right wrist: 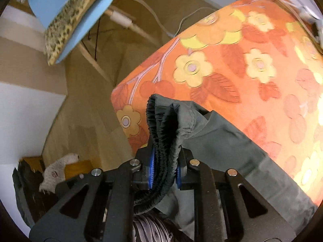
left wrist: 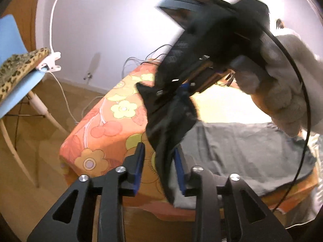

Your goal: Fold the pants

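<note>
We take the orange floral-print table cover [right wrist: 232, 76] as our landmark.

Far left of it, in both wrist views: a light-blue plastic chair with pale wooden legs [left wrist: 12, 46], a leopard-print cushion [left wrist: 18, 68] on its seat, and a white clip-on gooseneck lamp [left wrist: 50, 60] clamped at the seat edge. Wood floor below.

Left gripper [left wrist: 159, 161]: black linkage fingers with blue pads, pointing forward and down over the near-left corner of the cover. Jaws partly spread. A hanging fold of the dark grey fabric pants [left wrist: 242, 151] drops through the gap and lies against the right pad; the left pad stands clear of the cloth. Nothing clamped as far as we can see.

Pants: the bulk lies flat on the cover, to the right of the left gripper, reaching toward the cover's near edge. One end is lifted off the surface.

Right gripper [right wrist: 164, 169]: pointing steeply down over the cover's near-left corner. Jaws nearly together, pinching the bunched elastic waistband [right wrist: 161, 125]. The band stands up above the fingers in gathered folds; the rest of the cloth trails right and down across the cover.

From the left wrist view, the right gripper's body is blurred, upper right, held by a hand in a fuzzy whitish glove [left wrist: 282, 84], with a black cable [left wrist: 302, 100] looping down past the wrist.
</note>
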